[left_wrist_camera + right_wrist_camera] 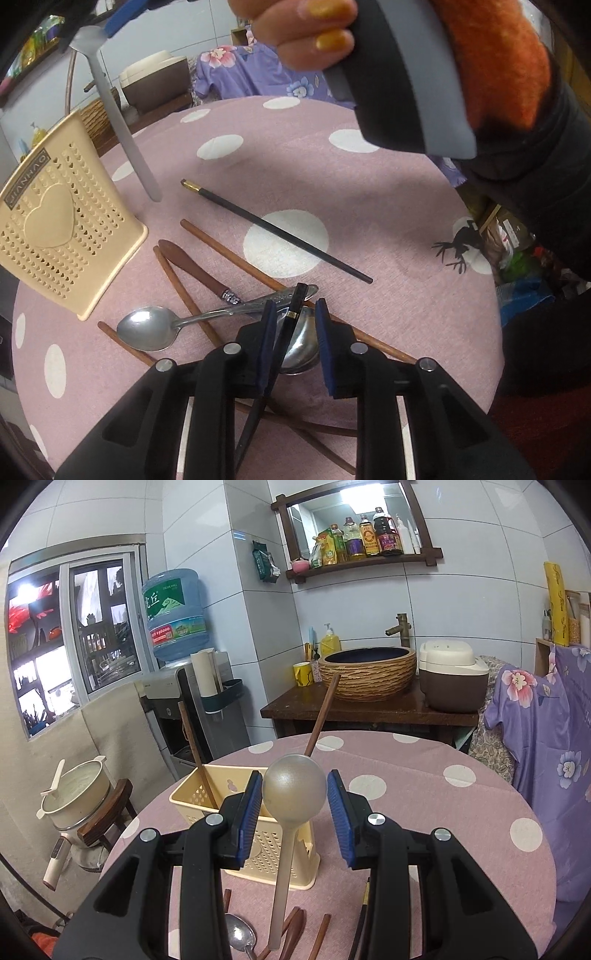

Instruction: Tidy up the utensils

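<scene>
My left gripper (293, 341) holds a black chopstick (284, 332) against its left pad, just above a metal spoon (155, 326) and several wooden chopsticks (221, 249) on the pink dotted table. A second black chopstick (277, 230) lies farther out. My right gripper (293, 803) carries a grey spoon (293, 790), bowl up between its pads and handle hanging down, above the cream perforated utensil holder (273, 843). That holder (55, 229) and the hanging grey spoon (122, 125) also show in the left wrist view. Two wooden chopsticks (319, 720) stand in the holder.
The round table (443, 812) has a pink cloth with white dots. Behind it stand a counter with a woven basin (367, 674), a rice cooker (452, 679), a water dispenser (177, 616) and a purple floral cloth (546, 757) at the right.
</scene>
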The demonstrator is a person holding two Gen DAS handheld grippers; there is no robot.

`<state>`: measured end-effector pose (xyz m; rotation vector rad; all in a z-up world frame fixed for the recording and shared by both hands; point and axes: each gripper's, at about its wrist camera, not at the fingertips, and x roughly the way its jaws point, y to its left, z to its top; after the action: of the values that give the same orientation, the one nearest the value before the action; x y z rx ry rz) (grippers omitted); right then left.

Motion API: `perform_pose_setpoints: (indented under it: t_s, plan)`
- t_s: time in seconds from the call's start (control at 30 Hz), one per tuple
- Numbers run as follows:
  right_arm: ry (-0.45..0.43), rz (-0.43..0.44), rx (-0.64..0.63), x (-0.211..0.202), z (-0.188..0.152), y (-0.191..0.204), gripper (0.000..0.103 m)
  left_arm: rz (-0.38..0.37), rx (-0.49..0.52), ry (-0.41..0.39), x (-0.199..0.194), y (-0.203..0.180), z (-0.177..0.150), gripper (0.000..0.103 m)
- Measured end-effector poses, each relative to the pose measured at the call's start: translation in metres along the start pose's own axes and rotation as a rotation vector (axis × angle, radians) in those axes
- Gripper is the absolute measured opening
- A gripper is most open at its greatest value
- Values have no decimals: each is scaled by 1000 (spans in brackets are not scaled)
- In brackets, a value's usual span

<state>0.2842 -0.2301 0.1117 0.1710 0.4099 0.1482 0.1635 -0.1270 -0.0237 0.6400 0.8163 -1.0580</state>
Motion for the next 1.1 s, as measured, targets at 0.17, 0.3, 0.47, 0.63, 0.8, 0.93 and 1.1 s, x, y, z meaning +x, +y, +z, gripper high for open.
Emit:
perform_pose_setpoints:
  t_s: [0.17, 0.3, 0.47, 0.63, 0.8, 0.93, 1.1]
  plan:
    - [-4, 8, -3, -1, 0, 2, 37, 13, 27, 44, 13, -3, 2, 17]
    - [-10, -2, -3, -3, 0, 0, 37, 14, 0, 45, 16, 2, 3, 16]
    - [-11, -11, 9, -5, 0, -6, 37, 34, 6, 55, 20, 4, 3, 15]
    - [-13, -13, 1, -6, 0, -1, 37, 58, 16, 73, 25, 5, 6, 15]
    - [-18, -16, 0, -8, 1, -2, 37, 70, -5, 51, 22, 10, 10, 12]
    - [-21, -23, 2, -10, 4, -7, 37, 90, -49, -17, -1, 19, 11, 8]
    - [-18, -17, 6, -10, 6, -9, 37, 171, -111, -157, -60, 40, 14, 8]
